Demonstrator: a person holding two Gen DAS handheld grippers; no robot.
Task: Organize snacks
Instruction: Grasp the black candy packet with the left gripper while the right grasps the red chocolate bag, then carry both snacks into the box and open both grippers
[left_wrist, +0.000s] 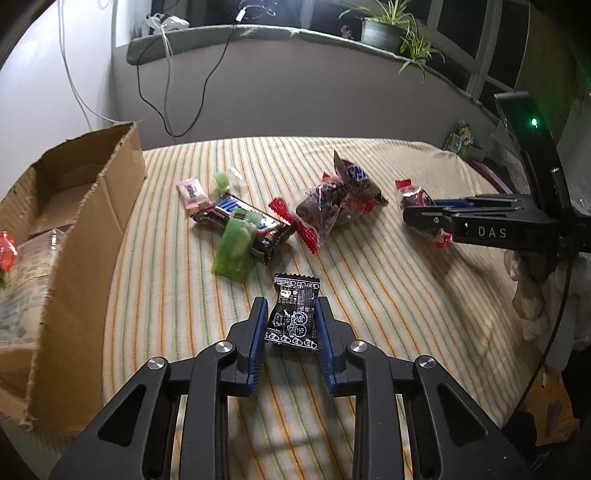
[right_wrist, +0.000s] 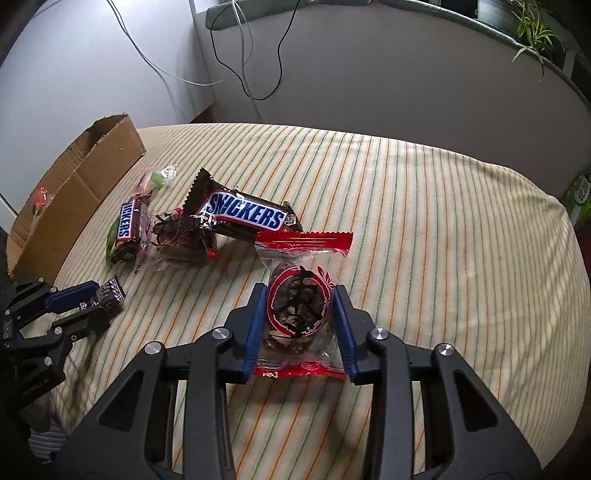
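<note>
The left claw (left_wrist: 290, 321) pinches a small black packet (left_wrist: 294, 314) by its sides; the right claw (right_wrist: 300, 325) squeezes a clear red-edged sweet packet (right_wrist: 301, 302). Both packets seem to rest on the striped cloth (right_wrist: 424, 221). Slick wrappers may slip out on lifting, or the sweet could crush, before reaching the cardboard box (left_wrist: 88, 206) at the left.

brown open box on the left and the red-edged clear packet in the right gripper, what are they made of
Brown open box: corrugated cardboard, matte, with ragged torn edges. Red-edged clear packet: thin glossy plastic film, apparently; it is see-through, crinkled, with crimped red seams and glare.
</note>
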